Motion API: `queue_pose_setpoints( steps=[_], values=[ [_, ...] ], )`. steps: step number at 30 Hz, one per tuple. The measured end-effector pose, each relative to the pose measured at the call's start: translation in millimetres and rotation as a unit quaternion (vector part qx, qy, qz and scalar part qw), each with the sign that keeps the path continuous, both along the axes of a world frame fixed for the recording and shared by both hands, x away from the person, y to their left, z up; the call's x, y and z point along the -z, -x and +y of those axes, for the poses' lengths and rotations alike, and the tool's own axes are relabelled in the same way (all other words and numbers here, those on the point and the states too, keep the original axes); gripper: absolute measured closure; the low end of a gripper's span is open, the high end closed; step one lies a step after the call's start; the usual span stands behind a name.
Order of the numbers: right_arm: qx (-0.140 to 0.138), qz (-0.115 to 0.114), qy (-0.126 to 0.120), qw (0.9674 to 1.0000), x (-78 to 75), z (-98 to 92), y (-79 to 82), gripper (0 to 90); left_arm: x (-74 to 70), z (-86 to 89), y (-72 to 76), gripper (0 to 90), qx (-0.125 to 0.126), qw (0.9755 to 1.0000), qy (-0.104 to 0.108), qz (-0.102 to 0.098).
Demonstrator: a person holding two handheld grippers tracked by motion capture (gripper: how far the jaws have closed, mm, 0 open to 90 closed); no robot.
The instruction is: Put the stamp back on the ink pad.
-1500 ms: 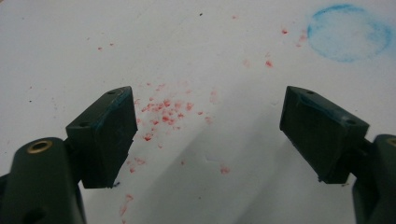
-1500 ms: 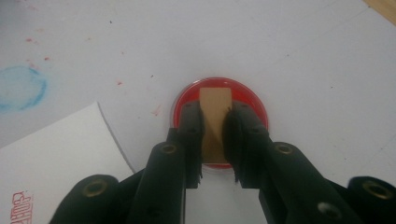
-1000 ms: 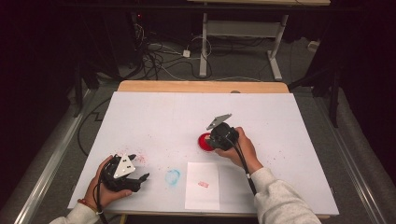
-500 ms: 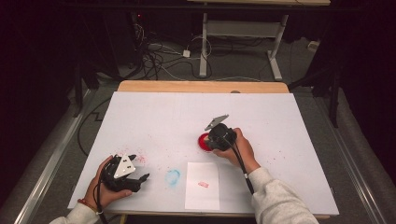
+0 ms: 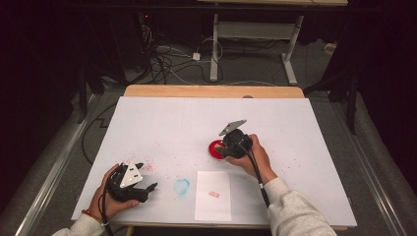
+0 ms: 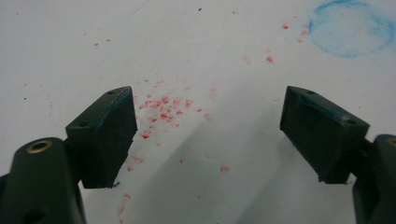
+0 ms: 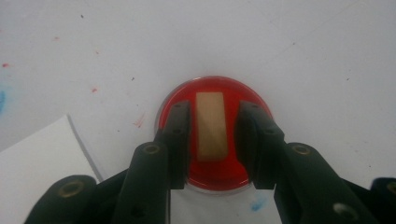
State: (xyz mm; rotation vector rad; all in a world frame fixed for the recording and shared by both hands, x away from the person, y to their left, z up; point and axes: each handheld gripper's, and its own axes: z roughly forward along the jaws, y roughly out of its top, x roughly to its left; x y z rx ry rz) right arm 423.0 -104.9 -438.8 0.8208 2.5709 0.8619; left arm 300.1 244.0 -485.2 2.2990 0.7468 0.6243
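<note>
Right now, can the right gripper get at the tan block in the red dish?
Probably yes. The right gripper sits over the red dish, jaws just opened, either side of the tan block with slim gaps. Nothing lies between them.

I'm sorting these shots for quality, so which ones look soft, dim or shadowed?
High view: dark surroundings, bright table. Left gripper view: jaws cast a broad grey shadow, blue ring soft. Right gripper view: red dish and tan block slightly soft.
</note>
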Motion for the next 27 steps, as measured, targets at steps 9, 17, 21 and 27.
queue_pose_setpoints(
  steps=[9, 17, 21, 27],
  values=[
    [0.009, -0.040, -0.023, 0.9989, -13.3, -8.6, 8.4, 59.7, 0.4, -1.0, -0.3, 18.1, 0.000, 1.0000, -0.003, 0.001],
    [0.008, -0.070, -0.049, 0.9963, -25.0, -14.4, 20.2, 49.4, 0.4, -0.8, -0.6, 18.1, -0.001, 1.0000, -0.003, 0.001],
    [0.013, -0.090, -0.058, 0.9941, -29.6, -17.3, 26.0, 45.1, 0.7, -2.0, 0.0, 18.1, -0.002, 1.0000, -0.001, 0.006],
    [0.024, -0.118, -0.076, 0.9898, -34.3, -20.0, 34.3, 34.3, 0.5, -1.8, 0.0, 18.1, -0.003, 1.0000, -0.001, 0.006]
  ],
)
